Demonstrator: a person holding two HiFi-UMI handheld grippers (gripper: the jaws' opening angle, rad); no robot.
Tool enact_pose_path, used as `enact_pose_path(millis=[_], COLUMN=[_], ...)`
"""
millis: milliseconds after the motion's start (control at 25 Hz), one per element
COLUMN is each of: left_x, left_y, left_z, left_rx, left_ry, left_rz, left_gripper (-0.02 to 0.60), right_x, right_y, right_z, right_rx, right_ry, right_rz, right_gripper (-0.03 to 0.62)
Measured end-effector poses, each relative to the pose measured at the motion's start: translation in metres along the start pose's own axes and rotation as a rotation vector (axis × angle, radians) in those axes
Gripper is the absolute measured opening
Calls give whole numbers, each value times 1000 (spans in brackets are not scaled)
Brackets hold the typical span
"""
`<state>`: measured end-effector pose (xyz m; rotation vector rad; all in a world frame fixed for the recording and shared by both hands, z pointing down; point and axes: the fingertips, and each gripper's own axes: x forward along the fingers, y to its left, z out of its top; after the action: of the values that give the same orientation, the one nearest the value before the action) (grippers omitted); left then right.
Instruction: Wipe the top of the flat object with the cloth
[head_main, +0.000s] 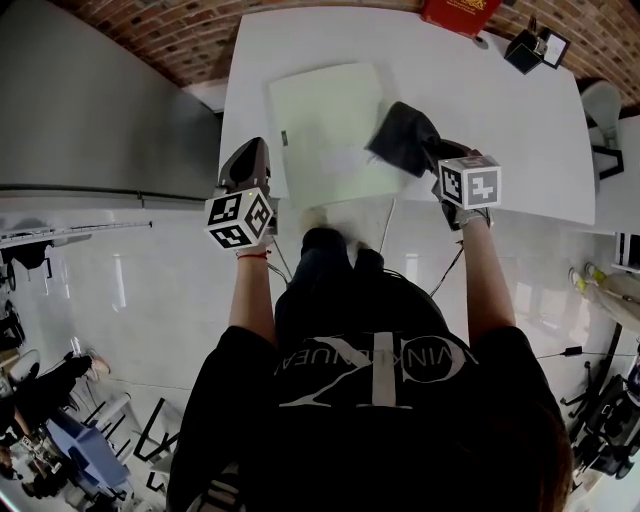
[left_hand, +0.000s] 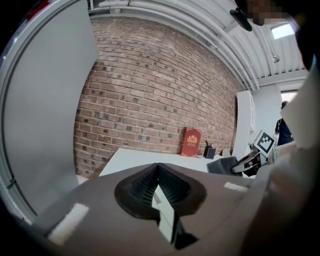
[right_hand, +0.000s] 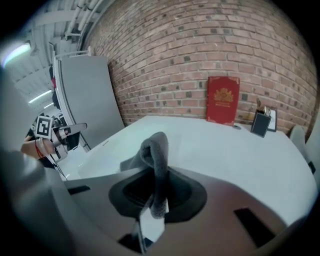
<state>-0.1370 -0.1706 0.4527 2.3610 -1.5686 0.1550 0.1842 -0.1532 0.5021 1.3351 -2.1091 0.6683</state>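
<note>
Head view over a white table (head_main: 520, 110); all positions are given relative to the pale green flat board (head_main: 325, 125) lying on it. My right gripper (head_main: 430, 155) comes in over the board's right edge, its two fingers pinching a fold of the dark grey cloth (head_main: 403, 136). The right gripper view shows that fold squeezed between the pads and standing up beyond them, with the loose remainder drooping toward the board. The cloth overlaps the board's right edge, about halfway along it; whether its underside presses on the surface I cannot tell. I judge that gripping a bunched fold rather than a corner leaves a padded mass below the fingers to bear on the top. My left gripper (head_main: 252, 150) sits just beside the board's left edge, toward the corner nearest me and apart from the board, with its fingers pressed together on nothing. Held there, it leaves the whole top free for the cloth and could brace the board if it slid. Most of the top, left of the cloth, lies uncovered, so I judge much surface remains to cross. A red book (head_main: 460, 12) stands beyond the board's far edge, by the brick wall (head_main: 200, 38), well apart from the board.
</note>
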Motion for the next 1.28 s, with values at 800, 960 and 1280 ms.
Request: enact_pose_path(millis=[800, 960, 1280], left_x=[-26, -27, -27], left_y=[16, 16, 12], left_z=[40, 56, 84], left_rx=[1, 14, 42], left_ry=[-114, -143, -193], left_rz=[68, 68, 63], left_gripper=[12, 12, 12], right_x=[-30, -39, -56], right_y=[29, 34, 46], right_z=[105, 119, 146], right_rx=[-117, -128, -169], right_ry=[-361, -413, -511], right_rz=[-13, -9, 5], right_gripper=[51, 51, 51])
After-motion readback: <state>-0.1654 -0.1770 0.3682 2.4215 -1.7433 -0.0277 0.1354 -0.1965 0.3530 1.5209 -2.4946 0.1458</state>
